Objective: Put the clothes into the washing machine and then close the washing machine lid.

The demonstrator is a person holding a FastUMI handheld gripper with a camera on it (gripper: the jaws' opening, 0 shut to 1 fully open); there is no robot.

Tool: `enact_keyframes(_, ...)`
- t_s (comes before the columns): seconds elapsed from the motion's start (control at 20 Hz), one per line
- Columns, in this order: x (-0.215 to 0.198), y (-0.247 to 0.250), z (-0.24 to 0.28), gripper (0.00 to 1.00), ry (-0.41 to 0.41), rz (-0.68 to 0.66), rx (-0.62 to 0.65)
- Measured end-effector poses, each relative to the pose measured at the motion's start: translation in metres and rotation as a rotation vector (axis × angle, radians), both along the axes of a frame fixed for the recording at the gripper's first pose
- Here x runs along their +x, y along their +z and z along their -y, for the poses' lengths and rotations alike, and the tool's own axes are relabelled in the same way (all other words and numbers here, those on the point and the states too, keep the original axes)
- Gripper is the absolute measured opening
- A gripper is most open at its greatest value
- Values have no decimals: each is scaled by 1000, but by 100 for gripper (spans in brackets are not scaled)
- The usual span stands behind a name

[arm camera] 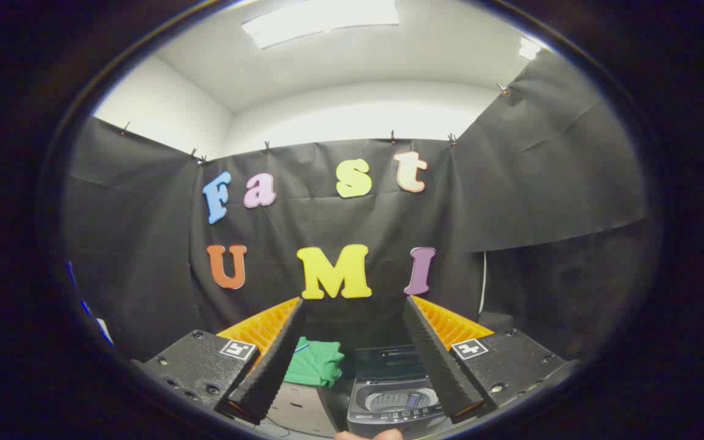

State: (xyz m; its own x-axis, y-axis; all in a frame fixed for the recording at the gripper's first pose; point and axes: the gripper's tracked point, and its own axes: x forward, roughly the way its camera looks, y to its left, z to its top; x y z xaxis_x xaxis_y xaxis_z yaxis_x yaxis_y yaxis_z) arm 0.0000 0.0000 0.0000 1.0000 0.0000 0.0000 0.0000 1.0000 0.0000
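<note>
Hand-held gripper (355, 318) spread wide, empty; green clothes (315, 362) beside open washing machine (393, 397)

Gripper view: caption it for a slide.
Open gripper above green clothes beside the open-lidded washing machine.

- A recording booth, likely in a lab: black cloth (144, 244) clipped up as walls
- White ceiling with a light panel (321, 21)
- Small washer (393, 397) as prop

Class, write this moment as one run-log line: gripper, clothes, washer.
gripper: open, holding nothing | green clothes: beyond fingers, beside washing machine, not loaded | washing machine: lid up, drum visible | step: approach clothes
</note>
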Motion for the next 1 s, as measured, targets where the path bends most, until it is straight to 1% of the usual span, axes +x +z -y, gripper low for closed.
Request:
enact_keyframes(0.15,3,-33,-15,100,-42,-52,6)
enact_keyframes(0.3,7,-62,-7,100,-104,-109,1)
enact_keyframes(0.4,8,-80,1,100,-125,-144,-6)
enact_keyframes(0.5,10,-88,10,100,-142,-151,-12)
enact_keyframes(0.65,5,-103,18,100,-131,-119,-23)
enact_keyframes(0.8,-5,-136,32,100,-124,-147,6)
enact_keyframes(0.9,-10,-143,37,100,-116,-146,28)
enact_keyframes(1.0,-12,-147,40,100,-113,-129,4)
